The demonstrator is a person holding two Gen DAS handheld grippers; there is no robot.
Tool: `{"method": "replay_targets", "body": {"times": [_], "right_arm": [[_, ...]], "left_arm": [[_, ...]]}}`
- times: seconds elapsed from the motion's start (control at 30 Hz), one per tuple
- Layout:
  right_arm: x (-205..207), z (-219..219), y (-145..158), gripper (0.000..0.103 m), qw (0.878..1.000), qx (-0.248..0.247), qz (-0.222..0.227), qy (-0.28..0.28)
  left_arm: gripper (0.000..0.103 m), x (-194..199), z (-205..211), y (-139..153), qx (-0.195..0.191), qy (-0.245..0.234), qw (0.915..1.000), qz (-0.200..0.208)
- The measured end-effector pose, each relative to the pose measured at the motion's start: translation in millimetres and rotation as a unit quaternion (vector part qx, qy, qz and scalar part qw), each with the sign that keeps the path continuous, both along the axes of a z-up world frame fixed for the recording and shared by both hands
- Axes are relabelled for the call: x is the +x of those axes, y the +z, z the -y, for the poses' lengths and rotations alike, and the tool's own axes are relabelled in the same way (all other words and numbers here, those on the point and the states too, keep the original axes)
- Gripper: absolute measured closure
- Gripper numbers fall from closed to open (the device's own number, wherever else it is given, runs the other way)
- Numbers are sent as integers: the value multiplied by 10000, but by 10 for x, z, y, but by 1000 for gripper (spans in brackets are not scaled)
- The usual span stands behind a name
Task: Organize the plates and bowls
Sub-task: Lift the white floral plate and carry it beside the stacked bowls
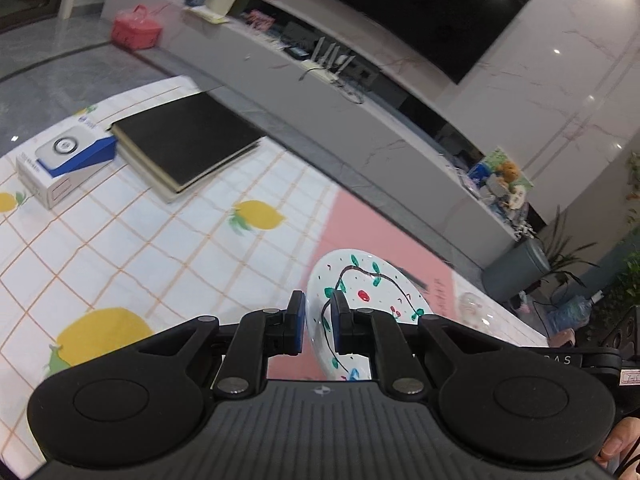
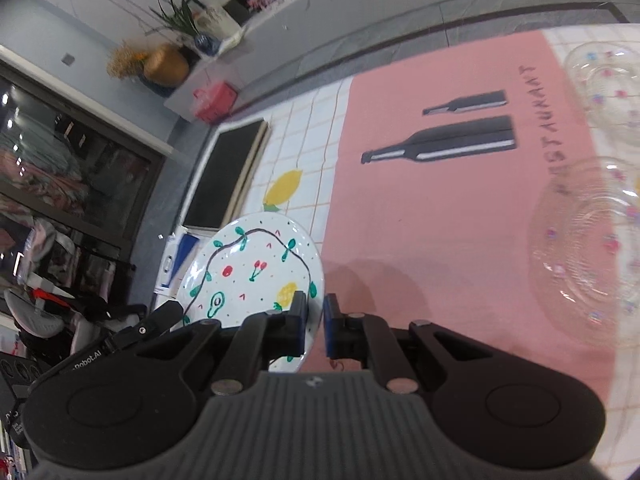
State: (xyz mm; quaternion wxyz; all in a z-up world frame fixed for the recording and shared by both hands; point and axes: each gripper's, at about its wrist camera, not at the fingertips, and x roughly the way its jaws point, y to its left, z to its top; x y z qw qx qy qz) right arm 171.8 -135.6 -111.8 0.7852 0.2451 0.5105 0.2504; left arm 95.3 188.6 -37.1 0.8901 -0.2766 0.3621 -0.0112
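I am looking at a big room with a long grey shelf (image 1: 360, 128) and a dark screen (image 1: 420, 12) on the wall. The table (image 1: 120, 248) is wearing a lemon cloth and a pink mat (image 2: 440, 220). A black book (image 1: 188, 140) is lying beside a small box (image 1: 60, 168). Two glass bowls (image 2: 592, 248) are sitting on the mat's far side. My left gripper (image 1: 318, 324) and right gripper (image 2: 316, 324) are each pinching a rim of the painted plate (image 2: 252, 268), holding it above the mat.

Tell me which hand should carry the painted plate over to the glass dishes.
Right, probably. Both grippers clamp the painted plate at its rim, but the right gripper has the glass dishes close on its right across the pink mat; the left gripper sees just one, farther off.
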Motion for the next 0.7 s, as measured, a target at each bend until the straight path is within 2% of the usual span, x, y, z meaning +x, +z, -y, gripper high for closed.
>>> {"method": "replay_targets", "body": {"times": [0.2, 0.37, 0.57, 0.7], "right_arm": [[-345, 631, 222, 97, 9993, 153, 214, -282], [-627, 1171, 287, 97, 9982, 118, 277, -526], [-1015, 1745, 189, 97, 9965, 65, 186, -814], [-1227, 2050, -3, 97, 9943, 37, 8, -1067]], "left_arm": [[89, -175, 506, 215, -6, -338, 9994, 105], [89, -318, 962, 246, -100, -664, 9977, 97], [89, -492, 1475, 156, 9, -1052, 9944, -38], [89, -593, 1752, -13, 24, -1344, 9905, -284]]}}
